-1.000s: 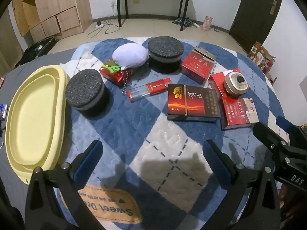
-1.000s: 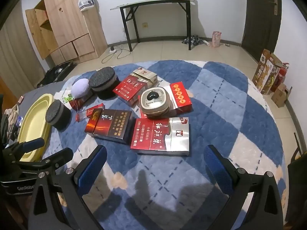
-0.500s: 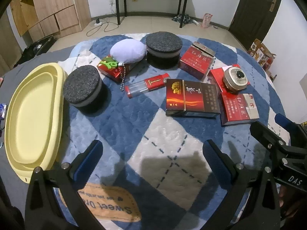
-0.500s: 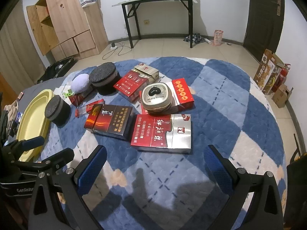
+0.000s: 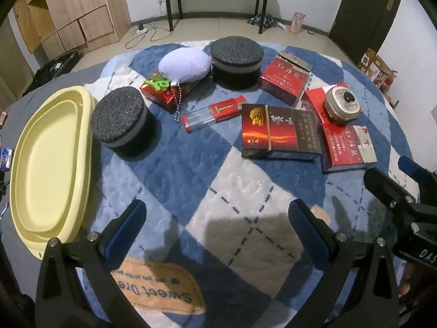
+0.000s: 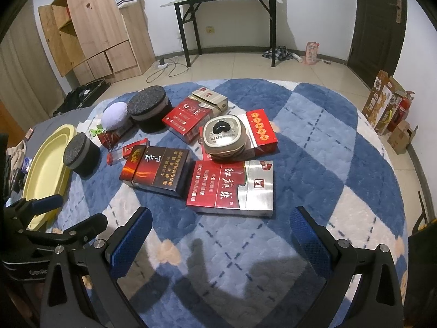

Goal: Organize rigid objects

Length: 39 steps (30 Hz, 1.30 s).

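On the blue checked rug lie a dark red-brown carton, a red and silver carton, a further red carton, a round metal tin on a red box, a red lighter case, two black foam discs and a white pouch. A yellow tray lies at the left. My left gripper and my right gripper are both open and empty, near the front edge.
A black folding table, a wooden cupboard and a dark door stand behind the rug. Cardboard boxes stand on the floor at the right. A "Sweet Dreams" label lies under the left gripper.
Both grippers have drawn back a little and tilted; the objects sit slightly lower in both views. Nothing on the rug has moved. Both grippers stay open.
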{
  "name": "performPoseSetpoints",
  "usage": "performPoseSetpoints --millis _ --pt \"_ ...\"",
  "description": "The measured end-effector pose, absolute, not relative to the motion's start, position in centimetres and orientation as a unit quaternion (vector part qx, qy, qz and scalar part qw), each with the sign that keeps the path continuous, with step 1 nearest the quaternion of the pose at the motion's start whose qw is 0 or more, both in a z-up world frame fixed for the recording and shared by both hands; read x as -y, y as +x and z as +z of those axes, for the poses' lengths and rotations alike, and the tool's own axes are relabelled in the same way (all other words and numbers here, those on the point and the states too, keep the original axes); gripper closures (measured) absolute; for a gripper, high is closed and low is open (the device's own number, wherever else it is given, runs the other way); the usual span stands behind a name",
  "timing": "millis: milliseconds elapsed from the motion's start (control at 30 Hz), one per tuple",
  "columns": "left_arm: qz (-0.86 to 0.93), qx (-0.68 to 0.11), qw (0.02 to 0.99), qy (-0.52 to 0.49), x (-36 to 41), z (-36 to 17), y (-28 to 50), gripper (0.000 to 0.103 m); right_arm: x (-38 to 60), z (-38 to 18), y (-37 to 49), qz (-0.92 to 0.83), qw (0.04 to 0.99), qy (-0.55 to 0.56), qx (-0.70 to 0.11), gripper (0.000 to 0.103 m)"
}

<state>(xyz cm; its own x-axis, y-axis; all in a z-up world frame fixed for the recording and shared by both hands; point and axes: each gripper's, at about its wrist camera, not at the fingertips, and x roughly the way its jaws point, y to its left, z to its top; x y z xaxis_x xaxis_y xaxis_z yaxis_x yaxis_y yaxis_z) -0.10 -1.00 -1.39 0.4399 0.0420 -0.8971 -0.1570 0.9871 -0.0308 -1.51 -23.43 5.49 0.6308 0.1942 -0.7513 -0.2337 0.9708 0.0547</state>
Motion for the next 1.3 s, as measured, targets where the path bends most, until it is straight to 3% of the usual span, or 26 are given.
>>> performPoseSetpoints --millis 1300 --pt "0.054 -0.535 0.838 -0.091 -2.3 -0.6 0.8 0.000 24.8 5.9 -1.2 0.114 0.903 -0.004 -0.414 0.000"
